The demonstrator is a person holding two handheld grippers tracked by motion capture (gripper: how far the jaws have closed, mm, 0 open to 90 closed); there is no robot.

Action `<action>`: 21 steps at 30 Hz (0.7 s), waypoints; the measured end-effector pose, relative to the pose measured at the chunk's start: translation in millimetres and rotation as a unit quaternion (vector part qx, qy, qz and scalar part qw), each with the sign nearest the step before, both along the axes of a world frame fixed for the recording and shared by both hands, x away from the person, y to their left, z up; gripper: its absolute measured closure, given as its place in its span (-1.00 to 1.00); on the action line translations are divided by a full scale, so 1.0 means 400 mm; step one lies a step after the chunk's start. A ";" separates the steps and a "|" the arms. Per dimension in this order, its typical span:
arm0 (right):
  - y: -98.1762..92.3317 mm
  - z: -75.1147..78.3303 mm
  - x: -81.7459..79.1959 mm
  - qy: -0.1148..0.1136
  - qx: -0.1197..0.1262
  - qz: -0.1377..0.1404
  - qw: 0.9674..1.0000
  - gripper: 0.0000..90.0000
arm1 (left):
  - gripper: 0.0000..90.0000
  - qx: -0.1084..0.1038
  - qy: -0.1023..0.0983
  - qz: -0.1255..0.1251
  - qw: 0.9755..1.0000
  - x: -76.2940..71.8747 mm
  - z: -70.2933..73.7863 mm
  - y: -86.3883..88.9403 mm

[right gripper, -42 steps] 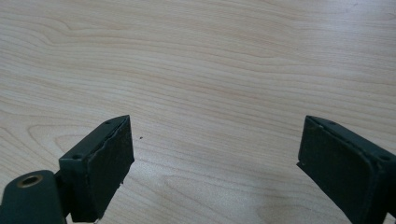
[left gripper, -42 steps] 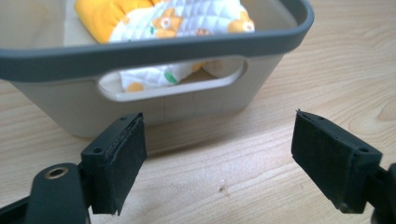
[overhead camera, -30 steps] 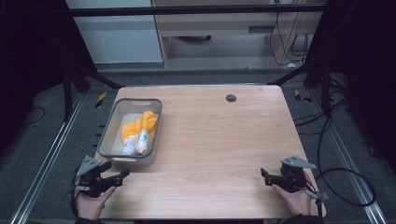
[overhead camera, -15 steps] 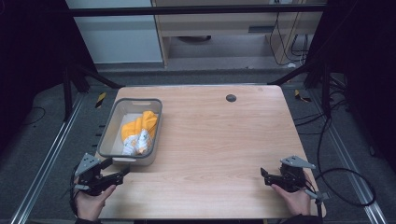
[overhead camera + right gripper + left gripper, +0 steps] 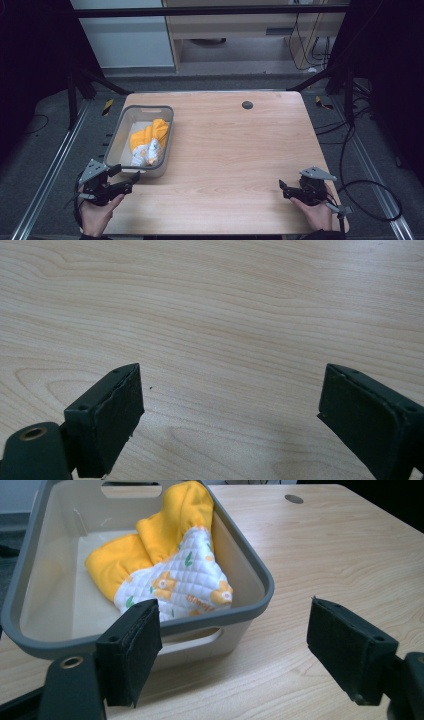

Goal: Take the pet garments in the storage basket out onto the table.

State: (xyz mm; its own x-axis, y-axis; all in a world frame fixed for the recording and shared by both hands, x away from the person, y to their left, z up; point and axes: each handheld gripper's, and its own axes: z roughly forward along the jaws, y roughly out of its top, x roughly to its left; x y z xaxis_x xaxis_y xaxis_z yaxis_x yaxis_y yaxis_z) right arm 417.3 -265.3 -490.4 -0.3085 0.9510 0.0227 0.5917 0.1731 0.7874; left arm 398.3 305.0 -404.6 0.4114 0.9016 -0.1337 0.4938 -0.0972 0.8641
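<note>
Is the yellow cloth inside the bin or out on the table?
Inside. The cloth lies bunched in the bin, below its rim.

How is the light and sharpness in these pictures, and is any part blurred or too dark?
High view: the table is evenly lit, the surroundings nearly black, slightly soft. Left gripper view: the cloth in the bin is sharp, the near pads a little soft. Right gripper view: wood grain crisp, faint shadow low.

Bin wall (image 5: 165, 630) hides the cloth's (image 5: 170, 575) lower edge.
</note>
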 end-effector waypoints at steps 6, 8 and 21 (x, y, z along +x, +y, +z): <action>0.002 -0.001 0.003 0.001 0.000 0.002 1.000 -0.77 | -0.52 0.002 -0.002 -0.003 1.000 0.007 0.016 -0.005; 0.003 -0.001 0.002 0.001 -0.001 0.001 1.000 -0.77 | -0.51 0.005 -0.003 -0.001 1.000 0.010 0.023 -0.001; 0.002 -0.001 0.006 -0.004 -0.002 0.000 1.000 -0.76 | -0.51 0.010 -0.002 0.000 1.000 0.040 0.037 0.001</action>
